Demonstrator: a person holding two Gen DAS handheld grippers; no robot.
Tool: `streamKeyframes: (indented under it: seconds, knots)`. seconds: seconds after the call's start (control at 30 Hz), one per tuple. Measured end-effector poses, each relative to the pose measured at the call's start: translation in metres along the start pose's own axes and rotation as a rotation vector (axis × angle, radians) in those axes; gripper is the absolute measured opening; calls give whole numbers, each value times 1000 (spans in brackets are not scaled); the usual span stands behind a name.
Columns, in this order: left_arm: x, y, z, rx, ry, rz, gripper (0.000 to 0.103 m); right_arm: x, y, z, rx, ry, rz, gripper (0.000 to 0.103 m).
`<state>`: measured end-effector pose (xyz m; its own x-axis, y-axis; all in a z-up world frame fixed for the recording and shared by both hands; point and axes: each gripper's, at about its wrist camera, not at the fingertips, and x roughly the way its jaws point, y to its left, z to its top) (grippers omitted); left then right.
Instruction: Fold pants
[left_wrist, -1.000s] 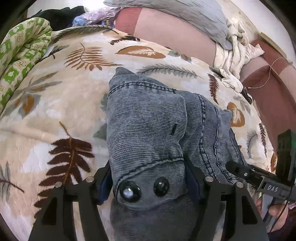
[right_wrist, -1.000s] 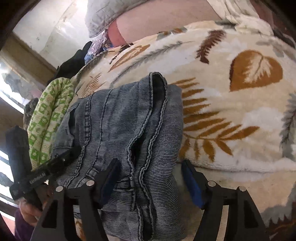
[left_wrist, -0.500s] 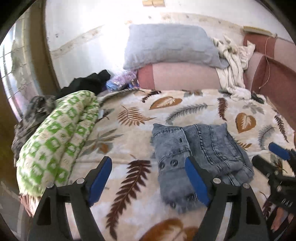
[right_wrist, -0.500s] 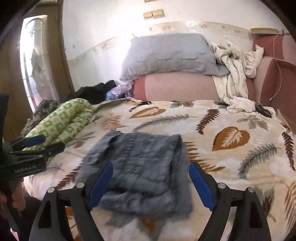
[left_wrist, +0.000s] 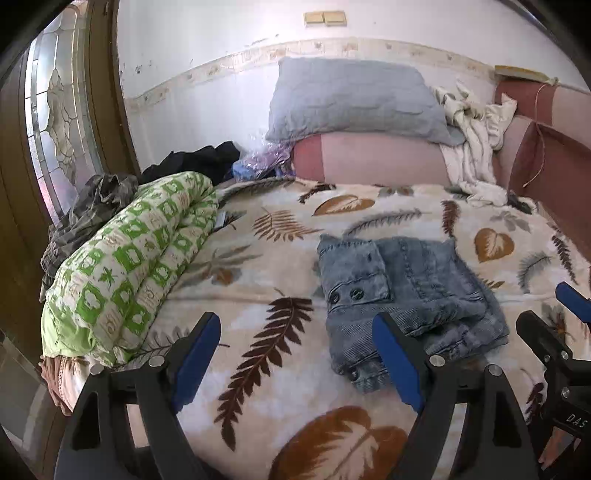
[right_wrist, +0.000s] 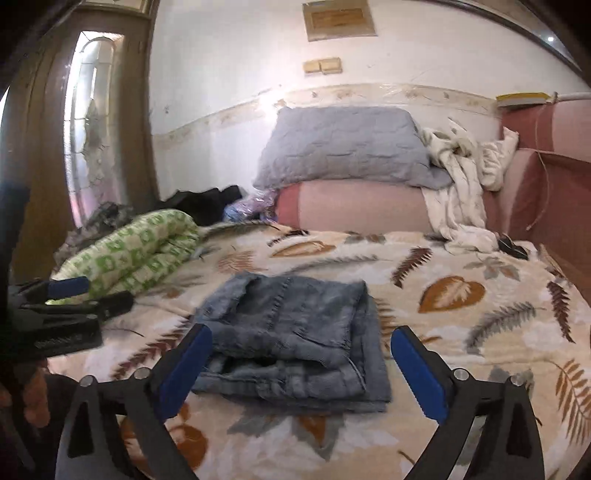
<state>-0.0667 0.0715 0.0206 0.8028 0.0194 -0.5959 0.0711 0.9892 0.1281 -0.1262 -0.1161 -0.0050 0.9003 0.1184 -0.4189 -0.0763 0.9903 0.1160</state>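
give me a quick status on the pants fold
Left claw open, right claw open, both empty. Pants folded on blanket. Nothing in the way.

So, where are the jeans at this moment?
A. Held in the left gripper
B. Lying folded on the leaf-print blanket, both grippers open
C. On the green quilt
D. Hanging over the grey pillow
B: the jeans lie folded on the leaf-print blanket, and the left gripper and right gripper are open, holding nothing.

The letters "DAS" stand in white on the black body of the right gripper (left_wrist: 569, 314), at the lower right edge of the left wrist view; any further letters are cut off. White lettering on the left gripper (right_wrist: 74, 291) is too blurred to read
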Motion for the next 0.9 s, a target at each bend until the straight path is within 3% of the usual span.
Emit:
streamKeyframes:
  seconds: [0.47,0.9]
  knots:
    - [50,-8,-9,3,98,49,85,30,-5,-4,-2,57,15,99]
    - [66,-9,-16,5,142,55,85,38,-11,-9,27,71,22,99]
